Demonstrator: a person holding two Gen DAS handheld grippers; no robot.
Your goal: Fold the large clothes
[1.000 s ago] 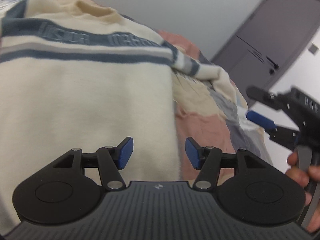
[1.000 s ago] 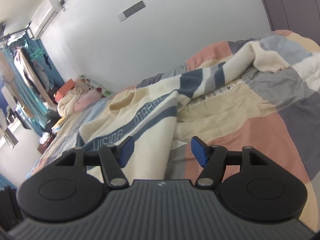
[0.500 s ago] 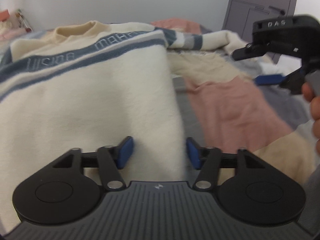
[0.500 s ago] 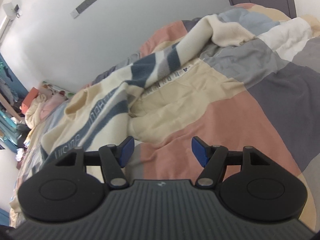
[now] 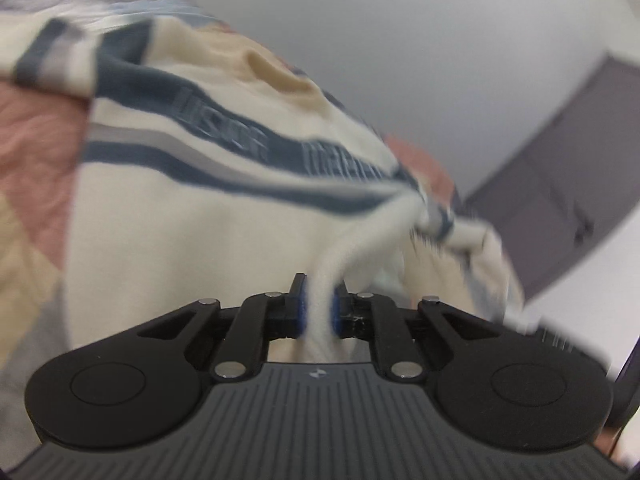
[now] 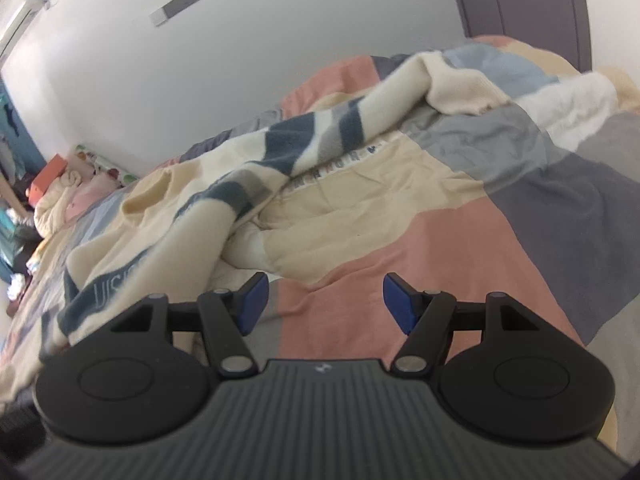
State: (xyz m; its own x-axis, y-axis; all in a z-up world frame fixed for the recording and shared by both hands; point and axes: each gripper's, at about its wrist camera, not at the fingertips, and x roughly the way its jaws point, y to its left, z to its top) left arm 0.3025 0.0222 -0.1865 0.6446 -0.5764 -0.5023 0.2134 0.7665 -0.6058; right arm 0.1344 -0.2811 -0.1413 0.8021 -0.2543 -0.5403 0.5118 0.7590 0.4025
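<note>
Blur smears the left wrist view, so we cannot read the lettering on the sweater's (image 5: 192,216) navy band. Our left gripper (image 5: 319,312) pinches a raised ridge of its cream fleece between blue pads (image 5: 301,312). The right wrist view is sharper: the sweater (image 6: 192,220) lies rumpled on a patchwork quilt (image 6: 460,248) of pink, grey and beige blocks, one striped sleeve stretched away. Our right gripper (image 6: 323,300) hangs spread wide over the quilt, holding nothing.
</note>
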